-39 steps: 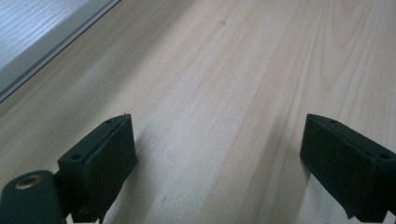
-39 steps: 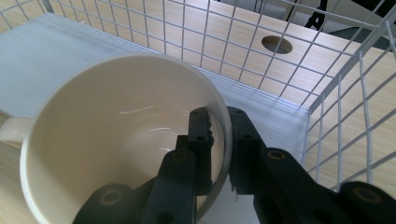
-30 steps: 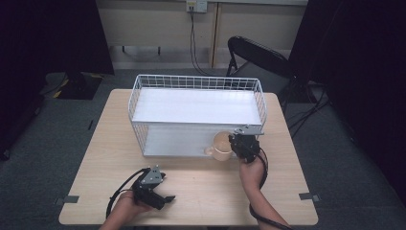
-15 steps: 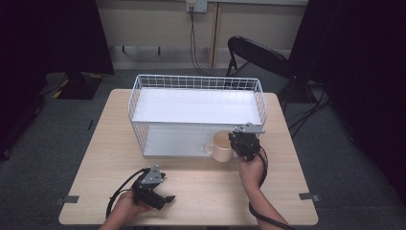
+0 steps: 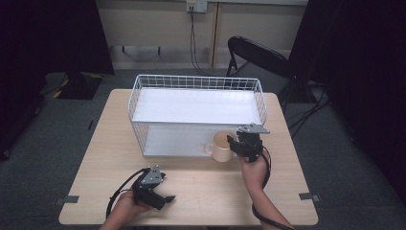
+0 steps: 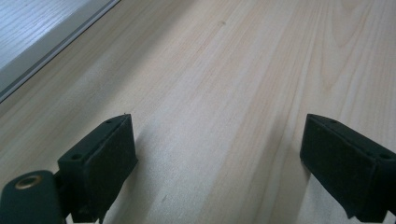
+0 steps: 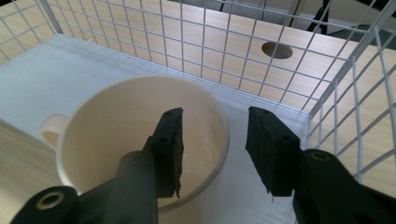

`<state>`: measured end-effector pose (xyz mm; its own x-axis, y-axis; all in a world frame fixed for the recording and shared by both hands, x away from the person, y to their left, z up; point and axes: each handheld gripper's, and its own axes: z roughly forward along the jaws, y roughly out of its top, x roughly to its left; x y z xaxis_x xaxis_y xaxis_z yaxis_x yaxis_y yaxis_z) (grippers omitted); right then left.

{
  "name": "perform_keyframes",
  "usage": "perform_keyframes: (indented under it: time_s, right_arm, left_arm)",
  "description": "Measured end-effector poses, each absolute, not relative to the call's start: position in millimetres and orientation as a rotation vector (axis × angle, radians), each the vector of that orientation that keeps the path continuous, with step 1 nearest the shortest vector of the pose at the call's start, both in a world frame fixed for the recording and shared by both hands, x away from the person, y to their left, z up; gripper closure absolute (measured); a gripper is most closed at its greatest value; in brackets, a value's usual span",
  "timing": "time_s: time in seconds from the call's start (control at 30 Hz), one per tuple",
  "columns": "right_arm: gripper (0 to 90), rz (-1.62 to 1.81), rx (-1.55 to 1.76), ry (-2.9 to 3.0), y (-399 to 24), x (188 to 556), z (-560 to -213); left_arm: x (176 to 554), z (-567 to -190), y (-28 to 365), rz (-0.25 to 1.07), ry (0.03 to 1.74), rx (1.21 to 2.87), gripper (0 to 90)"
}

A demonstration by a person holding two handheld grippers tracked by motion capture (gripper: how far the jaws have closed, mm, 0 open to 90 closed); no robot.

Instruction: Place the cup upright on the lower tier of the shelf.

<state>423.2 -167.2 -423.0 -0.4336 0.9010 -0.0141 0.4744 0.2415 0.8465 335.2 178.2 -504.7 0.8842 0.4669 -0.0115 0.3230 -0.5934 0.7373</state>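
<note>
A cream cup [image 5: 219, 145] [image 7: 116, 126] stands on the white lower board of a white wire basket [image 5: 196, 82], at its front right corner, with the handle to the left. My right gripper [image 5: 233, 143] [image 7: 215, 114] straddles the cup's right rim, one jaw inside and one outside. Its jaws have just been opening, and a gap shows on both sides of the rim, so the pads do not press on it. My left gripper [image 5: 164, 198] [image 6: 219, 126] rests low over the bare wooden table [image 5: 206, 191] near the front edge, open with nothing between its jaws.
The basket's wire walls [image 7: 355, 93] rise close behind and to the right of the cup. A round hole [image 7: 277, 50] is cut in the tabletop beyond the mesh. A black chair [image 5: 258, 52] stands behind the table. Bare wood lies between my two hands.
In the high view both hands and the cup stay where they were.
</note>
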Motion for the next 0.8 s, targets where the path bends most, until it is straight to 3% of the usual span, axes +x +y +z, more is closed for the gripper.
perform_keyframes:
  time_s: [0.8]
  right_arm:
    - [27.3, 1.213, 1.238, 2.084, -171, 411, -406]
  left_arm:
    - [335, -505, 178, 0.233, 0.565, 2.255, 9.9]
